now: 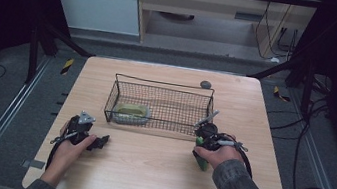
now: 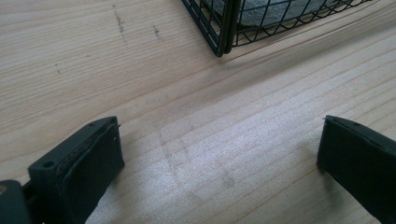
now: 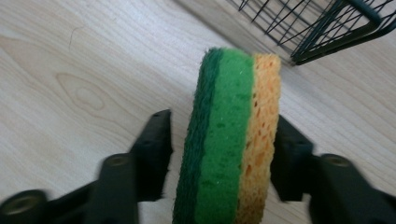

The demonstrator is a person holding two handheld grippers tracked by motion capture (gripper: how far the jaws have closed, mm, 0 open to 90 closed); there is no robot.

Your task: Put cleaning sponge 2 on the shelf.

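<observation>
A sponge (image 3: pixel 224 140) with a dark green scouring face, a bright green layer and an orange layer stands on edge between the jaws of my right gripper (image 3: pixel 220 119). The right-hand jaw touches its orange side. The other jaw stands a sliver off the dark green face. From above, the sponge (image 1: pixel 202 161) shows green under the right hand, just in front of the basket's near right corner. My left gripper (image 1: pixel 101 141) rests on the table at the left. Its jaws (image 2: pixel 219 122) stand wide open over bare wood.
A black wire basket (image 1: pixel 163 84) stands in the middle of the wooden table (image 1: pixel 145 172) with a grey-green pad (image 1: pixel 132 113) in its near left corner. Its corners show close by (image 2: pixel 224 32) (image 3: pixel 327 46). A small dark round object (image 1: pixel 205 84) lies behind the basket.
</observation>
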